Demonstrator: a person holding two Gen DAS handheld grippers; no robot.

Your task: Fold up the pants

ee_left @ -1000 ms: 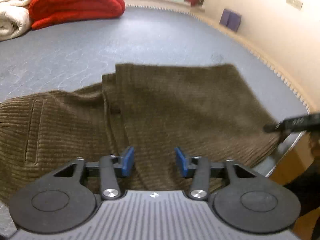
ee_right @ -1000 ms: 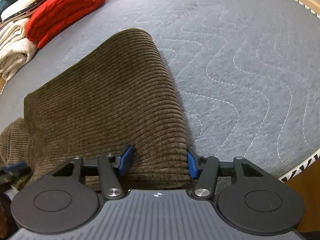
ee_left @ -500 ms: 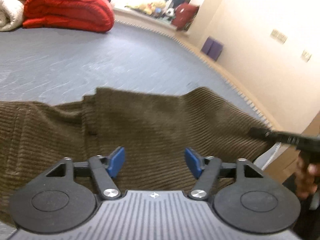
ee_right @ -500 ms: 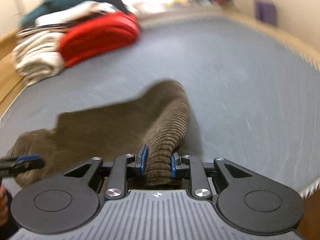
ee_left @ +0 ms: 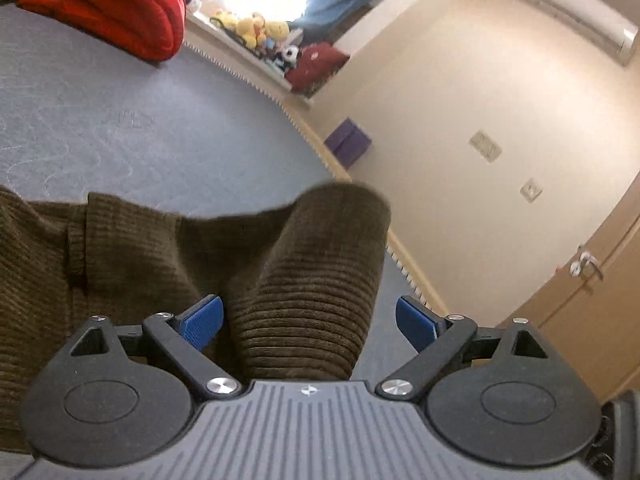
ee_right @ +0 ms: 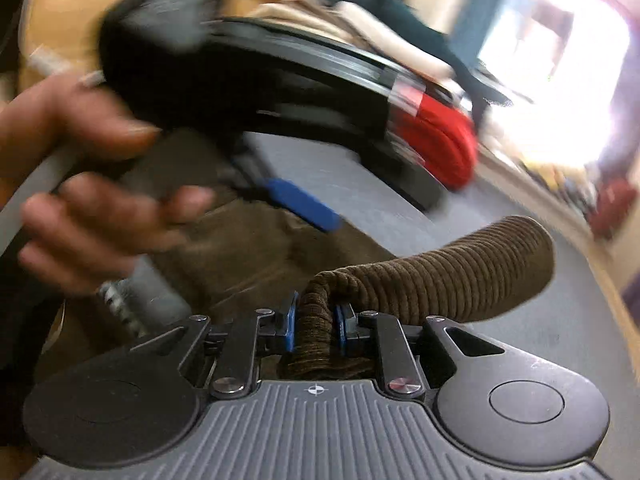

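Brown ribbed corduroy pants (ee_left: 132,264), soft, limp, thick-bunching, lying on grey quilted mattress (ee_left: 120,120): right gripper (ee_right: 314,328) pinches a rolled edge at 6 o'clock, left gripper (ee_left: 308,320) spread around raised fold.

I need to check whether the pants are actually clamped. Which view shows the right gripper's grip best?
The right wrist view: the right gripper pinches bunched brown pants between its pads. The left wrist view shows only the lifted fold, not that gripper.
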